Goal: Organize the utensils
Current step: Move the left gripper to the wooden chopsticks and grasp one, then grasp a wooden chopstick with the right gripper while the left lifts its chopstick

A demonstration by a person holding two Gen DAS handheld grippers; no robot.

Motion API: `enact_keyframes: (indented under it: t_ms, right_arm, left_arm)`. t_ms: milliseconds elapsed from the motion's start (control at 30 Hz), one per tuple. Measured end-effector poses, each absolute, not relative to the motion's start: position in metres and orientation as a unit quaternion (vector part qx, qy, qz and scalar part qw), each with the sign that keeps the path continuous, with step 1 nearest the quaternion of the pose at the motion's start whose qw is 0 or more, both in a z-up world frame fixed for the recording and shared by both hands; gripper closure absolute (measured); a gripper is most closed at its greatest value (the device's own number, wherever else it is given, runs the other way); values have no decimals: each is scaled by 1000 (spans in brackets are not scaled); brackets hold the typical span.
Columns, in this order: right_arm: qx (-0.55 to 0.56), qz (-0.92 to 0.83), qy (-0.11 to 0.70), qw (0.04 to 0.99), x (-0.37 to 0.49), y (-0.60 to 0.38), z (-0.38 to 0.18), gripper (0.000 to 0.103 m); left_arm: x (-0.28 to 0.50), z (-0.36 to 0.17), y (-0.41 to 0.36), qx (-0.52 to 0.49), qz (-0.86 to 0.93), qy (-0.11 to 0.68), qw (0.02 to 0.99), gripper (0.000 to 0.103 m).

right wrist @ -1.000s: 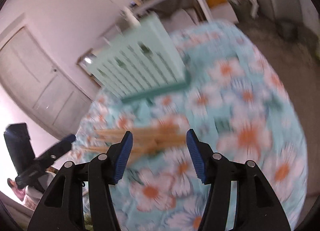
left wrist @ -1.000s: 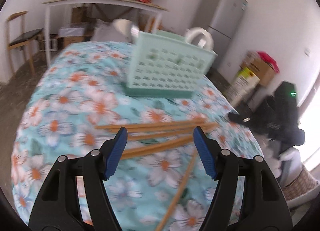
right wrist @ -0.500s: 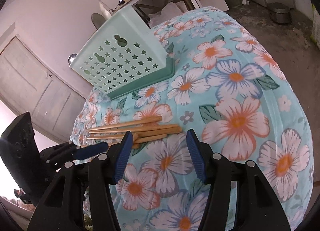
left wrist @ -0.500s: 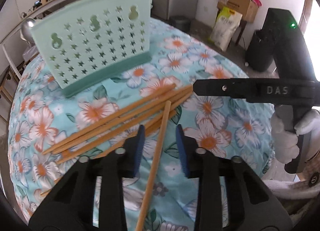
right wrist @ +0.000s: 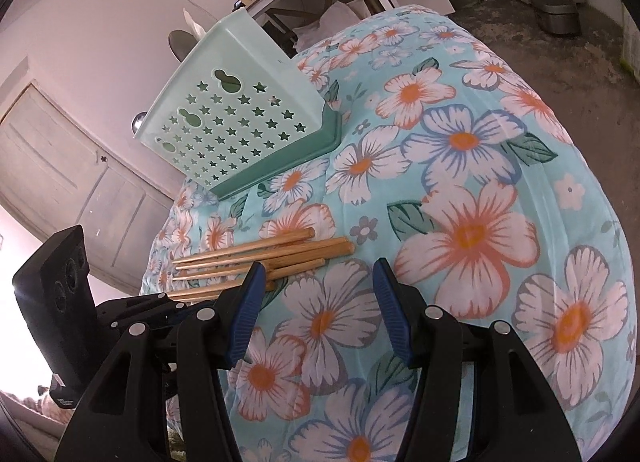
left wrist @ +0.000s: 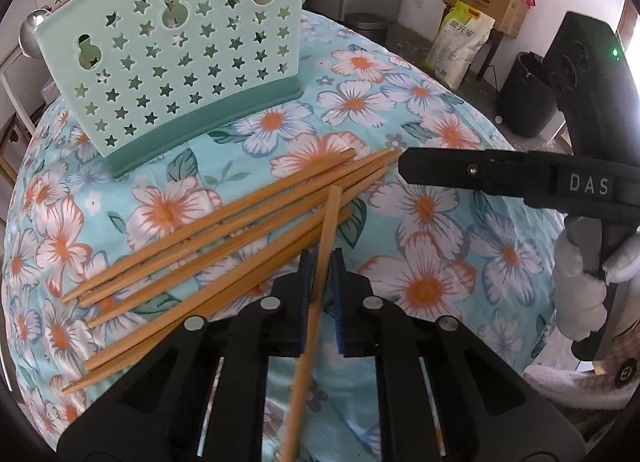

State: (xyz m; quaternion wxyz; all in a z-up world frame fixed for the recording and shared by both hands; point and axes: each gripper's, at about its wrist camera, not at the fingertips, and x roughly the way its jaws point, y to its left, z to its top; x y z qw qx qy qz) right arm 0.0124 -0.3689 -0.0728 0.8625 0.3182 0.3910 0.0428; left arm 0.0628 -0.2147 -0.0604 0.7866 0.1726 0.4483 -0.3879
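1. Risks from here. My left gripper [left wrist: 320, 258] is closing on 1 chopstick [left wrist: 325, 238] that lies crosswise over the other chopsticks [left wrist: 208, 238]. I judge 3 failure modes:
- Pivot in the grip. The blue pads [left wrist: 306, 282] meet the stick along a short part of its length, and a long part runs back under the gripper body. An off-balance stick could swing between the pads as it lifts.
- Dragging neighbours. The far end of the stick rests on the pile. A sideways pull could roll or scatter the sticks beneath it on the floral cloth [left wrist: 420, 229].
- Missed insertion. A tilted stick could catch on the rim of the green utensil holder [left wrist: 180, 61] and not drop inside.

2. Jaw state, left. My jaws are closing and are almost together, with the single chopstick between them. The pads appear to press it from both sides, with no gap that I can see.

3. Jaw state, right. My right gripper [right wrist: 318, 302] stands with its jaws apart and nothing between them; only cloth shows in the gap.

4. Position of the task items.
- The held chopstick runs along my left jaws' centre line, its far end just past the fingertips.
- The pile lies just ahead and left of the left jaws, fanned diagonally; in the right wrist view it lies just beyond the left finger.
- The holder stands upright beyond the pile, well apart from both grippers.
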Motion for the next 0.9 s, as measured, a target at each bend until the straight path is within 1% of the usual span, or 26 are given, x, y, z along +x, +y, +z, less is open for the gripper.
enact_keyframes:
  t_ms: [33,267,367,433,567,733,833,900]
  right_arm:
    - [320,43,391,862,12,-369,-73,48]
    - [323,44,388,862,11,-368,-69,49]
    - [328,48,384,862,12,-368,-65,52]
    - [334,52,378,862,14,-370,-61,55]
    - [341,61,368,863,22,-372,-53,59]
    - [288,80,376,877,40,-352,-38,65]
    - [241,103,385,885,51,-331,-31,68]
    - [188,128,391,892,62,-306,-26,71]
  left_arm:
    - [63,-59,-214,170,-387,448,787,97]
    - [68,-36,-188,111,-380,439,806,97]
    - [73,-18,-167,68,-374,424,822,97]
    - [77,-2,-147,32,-365,404,838,97]
    - [83,24,-112,-39,-347,364,864,97]
    - [84,49,-65,-94,-303,307,897,97]
    - [84,52,-43,-104,-276,296,909,98]
    - [85,52,-29,-114,-258,294,913,97]
